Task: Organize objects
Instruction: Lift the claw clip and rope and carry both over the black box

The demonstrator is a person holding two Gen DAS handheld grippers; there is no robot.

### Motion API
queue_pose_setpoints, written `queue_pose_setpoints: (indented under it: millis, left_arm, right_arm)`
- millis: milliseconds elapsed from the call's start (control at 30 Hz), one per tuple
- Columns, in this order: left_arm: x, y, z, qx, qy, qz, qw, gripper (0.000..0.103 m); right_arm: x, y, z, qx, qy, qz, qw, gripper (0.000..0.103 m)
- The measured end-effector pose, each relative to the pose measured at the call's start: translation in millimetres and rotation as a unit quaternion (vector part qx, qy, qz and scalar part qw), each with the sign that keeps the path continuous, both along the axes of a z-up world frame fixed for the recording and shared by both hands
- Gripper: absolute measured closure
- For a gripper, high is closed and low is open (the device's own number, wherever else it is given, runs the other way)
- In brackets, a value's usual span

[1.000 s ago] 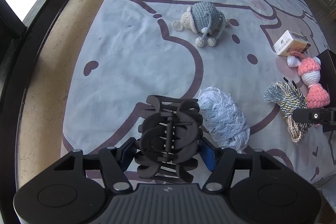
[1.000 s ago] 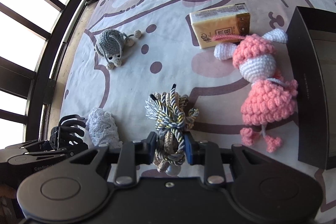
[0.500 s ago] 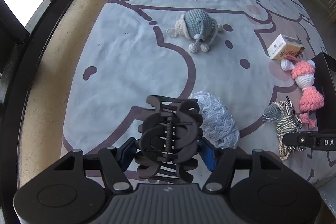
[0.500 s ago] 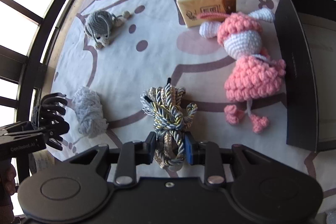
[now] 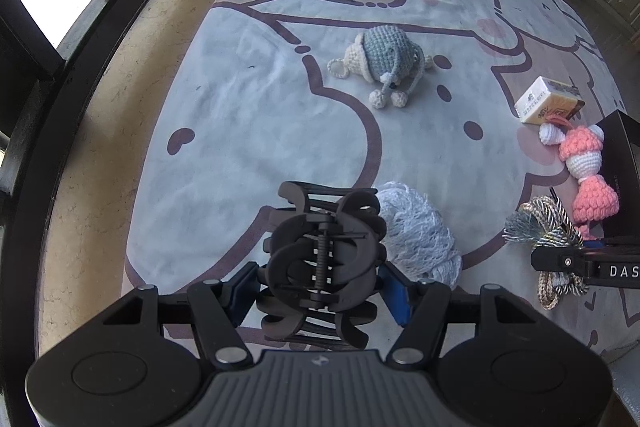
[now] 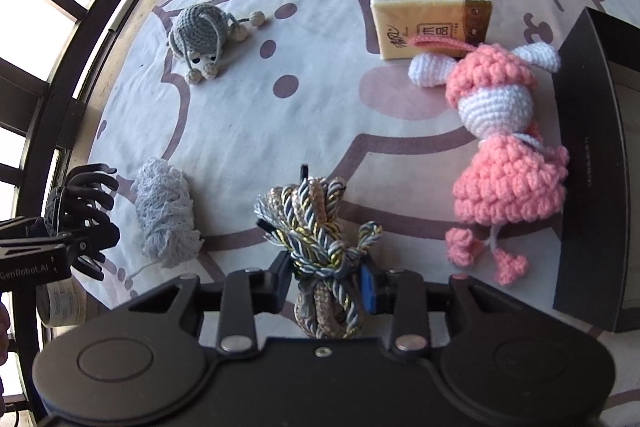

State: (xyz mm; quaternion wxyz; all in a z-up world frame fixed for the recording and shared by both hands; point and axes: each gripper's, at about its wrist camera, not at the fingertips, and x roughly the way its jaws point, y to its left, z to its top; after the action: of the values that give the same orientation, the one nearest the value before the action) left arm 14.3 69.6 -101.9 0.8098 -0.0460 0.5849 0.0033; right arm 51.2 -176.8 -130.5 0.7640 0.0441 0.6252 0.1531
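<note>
The left hand-held gripper is clamped on a large black plastic claw hair clip, held above the near edge of the cartoon-printed cloth covering the table. Just beside the clip lies a crumpled white net pouch. The right hand-held gripper has a knotted bundle of gold, blue and beige twisted cord between its blue pads (its jaws have just been opening, and the left pad now stands a little off the cord). To the right of the cord a pink and white crocheted doll lies against the side of a black box, its head touching a yellow tissue pack. A grey crocheted mouse sits well apart, farther back on the cloth.
</note>
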Motion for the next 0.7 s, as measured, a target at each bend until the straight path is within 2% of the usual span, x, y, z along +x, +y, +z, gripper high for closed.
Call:
queue_pose_setpoints:
  millis: [367,700]
  left_arm:
    - [0.5,-17.4,46.5,0.000,-0.045,-0.011,0.9989,0.038]
    - [0.2,-44.2,103.1,-0.005,-0.083,-0.029,0.9961,0.038]
  right_arm:
    - [-4.9,-7.8,56.7,0.037,-0.059,-0.028,0.997,0.067]
    - [-12.5,-16.8,115.6,0.047,-0.110,-0.043,0.992,0.067]
